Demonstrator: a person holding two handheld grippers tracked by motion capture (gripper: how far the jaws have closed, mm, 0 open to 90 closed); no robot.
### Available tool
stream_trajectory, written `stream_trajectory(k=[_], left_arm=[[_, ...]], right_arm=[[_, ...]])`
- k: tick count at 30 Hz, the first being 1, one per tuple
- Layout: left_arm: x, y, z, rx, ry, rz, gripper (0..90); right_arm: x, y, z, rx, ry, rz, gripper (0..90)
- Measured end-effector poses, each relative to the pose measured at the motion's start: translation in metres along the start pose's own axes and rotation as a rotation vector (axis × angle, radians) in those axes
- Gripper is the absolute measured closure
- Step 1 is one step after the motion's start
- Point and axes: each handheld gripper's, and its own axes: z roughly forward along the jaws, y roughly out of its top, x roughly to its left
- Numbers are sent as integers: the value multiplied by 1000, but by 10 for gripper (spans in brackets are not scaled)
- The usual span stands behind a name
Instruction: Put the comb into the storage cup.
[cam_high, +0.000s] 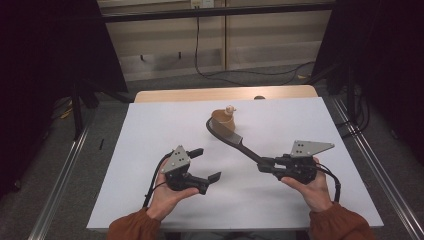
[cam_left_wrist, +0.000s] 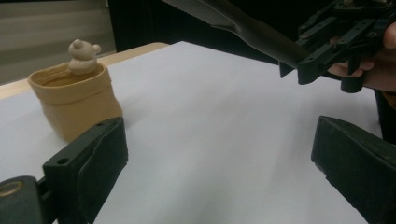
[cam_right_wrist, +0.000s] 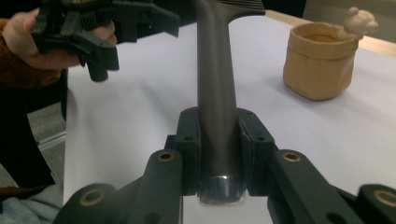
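Right gripper (cam_high: 267, 166) clamps the handle end of a dark spatula (cam_high: 235, 139), frame centre; stiff, light, probably slick. Left gripper (cam_high: 206, 167) wide open, empty. Soft tan pot (cam_high: 223, 121) upper centre on table (cam_high: 150, 130).

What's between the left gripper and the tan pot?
Bare white table between the left gripper and the tan pot, seen in the high view and left gripper view.

A white-topped table (cam_high: 150, 165) with a light wood far edge stands on grey carpet (cam_high: 165, 82), flanked by black curtains (cam_high: 45, 50) and metal floor rails (cam_high: 65, 170), before a beige wall (cam_high: 160, 35) where a black cable (cam_high: 197, 45) hangs.
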Motion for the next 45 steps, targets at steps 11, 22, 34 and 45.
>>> stream_trajectory(k=[11, 22, 34, 45], left_arm=[[-7, 7, 12, -62, -35, -87, 49], [-9, 20, 21, -119, -17, -117, 60], [-18, 41, 46, -153, -41, -136, 142], [-23, 50, 63, -144, -49, -229, 293]], right_arm=[[1, 2, -2, -30, -9, -10, 727], [9, 11, -4, -73, 17, -33, 727], [6, 11, -7, -89, -17, -34, 727], [3, 8, -8, -87, -38, -28, 727]])
